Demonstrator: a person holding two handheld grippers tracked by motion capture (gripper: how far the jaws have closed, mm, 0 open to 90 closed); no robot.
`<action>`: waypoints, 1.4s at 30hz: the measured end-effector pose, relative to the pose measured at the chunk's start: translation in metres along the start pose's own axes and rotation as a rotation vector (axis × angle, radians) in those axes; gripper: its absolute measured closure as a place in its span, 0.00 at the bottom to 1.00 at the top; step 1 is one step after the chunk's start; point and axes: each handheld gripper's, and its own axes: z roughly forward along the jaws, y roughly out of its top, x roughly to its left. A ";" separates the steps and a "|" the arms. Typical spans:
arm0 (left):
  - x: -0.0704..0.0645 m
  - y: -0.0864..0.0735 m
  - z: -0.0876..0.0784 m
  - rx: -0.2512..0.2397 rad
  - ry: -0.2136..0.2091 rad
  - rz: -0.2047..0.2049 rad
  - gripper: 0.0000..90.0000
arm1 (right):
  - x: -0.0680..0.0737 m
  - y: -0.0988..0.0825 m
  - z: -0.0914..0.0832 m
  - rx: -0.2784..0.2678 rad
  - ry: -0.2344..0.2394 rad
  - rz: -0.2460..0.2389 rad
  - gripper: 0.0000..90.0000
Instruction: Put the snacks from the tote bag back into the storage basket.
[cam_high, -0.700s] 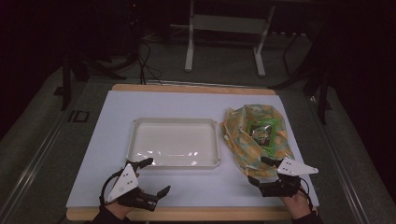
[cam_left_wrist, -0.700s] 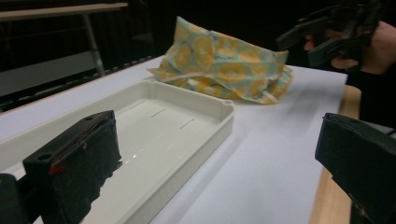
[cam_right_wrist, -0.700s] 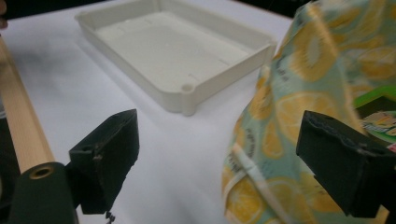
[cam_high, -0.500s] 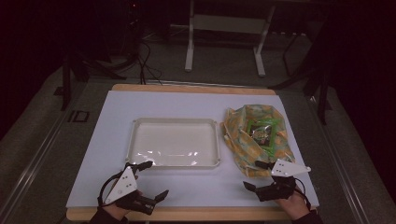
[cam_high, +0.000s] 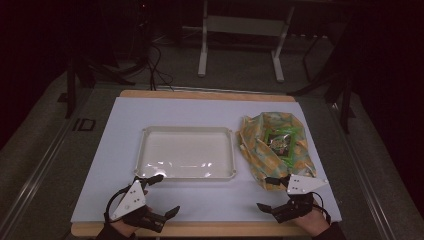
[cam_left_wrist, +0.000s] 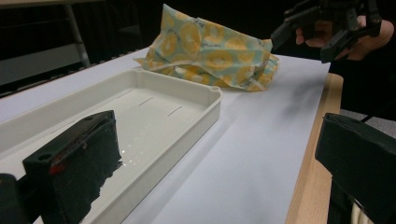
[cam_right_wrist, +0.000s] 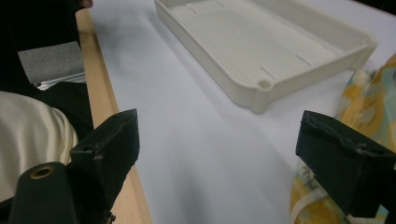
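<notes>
Tray (cam_high: 186, 152) lies between grippers, just beside patterned cloth (cam_high: 275, 147).

Right gripper (cam_high: 270, 192): drawn back from the near edge of the patterned cloth bundle (cam_high: 275, 145) toward six o'clock, now held over the front strip of the white table surface (cam_high: 225, 200) with its far jaw just short of the cloth; jaws wide apart, nothing between them. Left gripper (cam_high: 160, 195): shifted slightly toward six o'clock and nearer the table's front edge, its far jaw tip now at the near left corner of the white tray (cam_high: 185, 176).
</notes>
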 end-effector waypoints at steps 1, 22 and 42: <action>0.000 0.000 0.000 -0.002 -0.001 0.000 0.00 | 0.000 0.002 -0.001 -0.007 0.005 -0.008 0.15; 0.000 0.001 0.003 -0.004 -0.007 0.011 0.00 | -0.004 0.050 -0.036 -0.113 -0.050 -0.100 0.14; 0.000 0.002 0.005 0.001 -0.016 0.010 0.00 | -0.027 0.071 -0.048 -0.148 -0.123 -0.123 0.14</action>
